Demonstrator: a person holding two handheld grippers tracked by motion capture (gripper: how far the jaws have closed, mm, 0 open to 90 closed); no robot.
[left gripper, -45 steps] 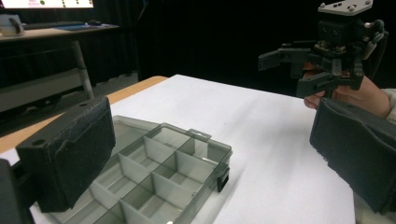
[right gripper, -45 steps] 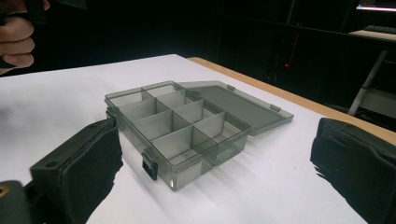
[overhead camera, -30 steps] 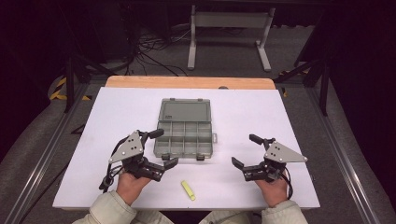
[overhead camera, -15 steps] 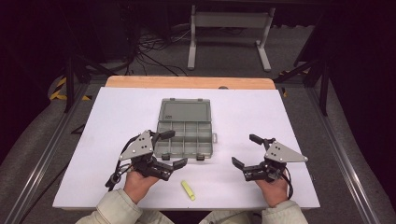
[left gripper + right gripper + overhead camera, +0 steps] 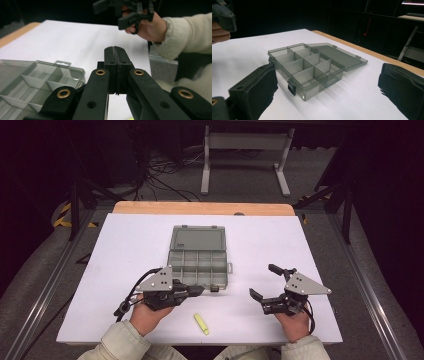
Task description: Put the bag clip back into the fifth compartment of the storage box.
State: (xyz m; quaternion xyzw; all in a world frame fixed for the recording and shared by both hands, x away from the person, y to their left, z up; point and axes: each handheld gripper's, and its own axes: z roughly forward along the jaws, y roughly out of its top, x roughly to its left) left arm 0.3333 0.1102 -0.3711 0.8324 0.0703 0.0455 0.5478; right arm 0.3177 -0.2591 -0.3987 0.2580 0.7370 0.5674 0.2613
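Observation:
A grey see-through compartment box (image 5: 197, 262) lies open in the middle of the white table, its lid (image 5: 196, 239) folded flat to the far side; the compartments look bare. My left gripper (image 5: 199, 290) is shut with nothing in it, its tip just in front of the box's near edge. In the left gripper view the jaws (image 5: 115, 51) press together, with the box (image 5: 37, 77) at their left. My right gripper (image 5: 265, 281) stands open to the right of the box, holding nothing. The right gripper view has the box (image 5: 307, 67) ahead between the wide-apart jaws (image 5: 329, 87). A small yellow stick (image 5: 201, 323) lies near the front edge.
The white table sheet (image 5: 125, 245) ends at a wooden strip (image 5: 202, 208) on the far side. Beyond it stand a metal frame (image 5: 245, 150) and floor cables (image 5: 165, 170). A black latch (image 5: 215, 288) sticks out at the box's front. The right hand and its gripper (image 5: 135, 15) appear in the left gripper view.
My left gripper has swung right toward the box's front edge and its jaws have shut. The right gripper, the box and the yellow stick have stayed put.

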